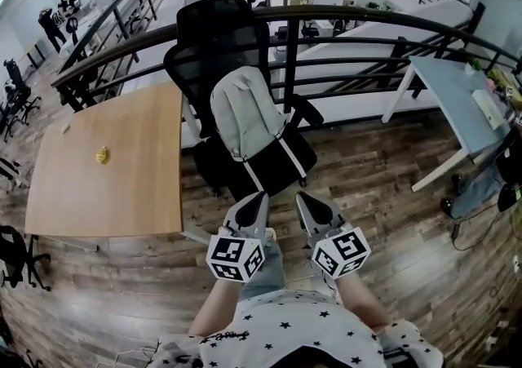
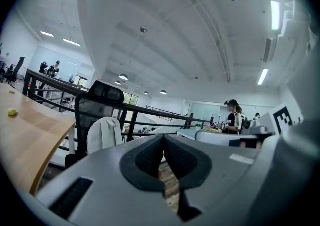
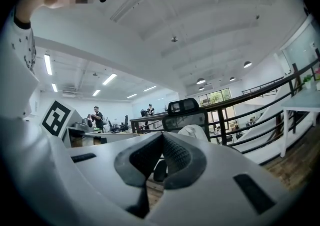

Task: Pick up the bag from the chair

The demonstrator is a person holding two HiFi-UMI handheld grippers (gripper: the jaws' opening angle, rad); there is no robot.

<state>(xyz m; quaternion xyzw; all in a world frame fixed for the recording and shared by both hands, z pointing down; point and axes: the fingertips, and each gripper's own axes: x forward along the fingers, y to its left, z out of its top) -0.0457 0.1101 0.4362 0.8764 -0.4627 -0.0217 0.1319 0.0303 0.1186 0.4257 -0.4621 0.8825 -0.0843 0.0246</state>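
A pale grey backpack with black-and-white straps leans upright against the back of a black mesh office chair by the railing. It also shows as a backpack in the left gripper view and a backpack in the right gripper view. My left gripper and right gripper are held side by side close to my body, just short of the chair's seat, both pointing at it. Both are shut and hold nothing. Neither touches the bag.
A wooden table stands left of the chair with a small yellow object on it. A black curved railing runs behind the chair. A pale blue desk stands at the right. People stand far off at the back left.
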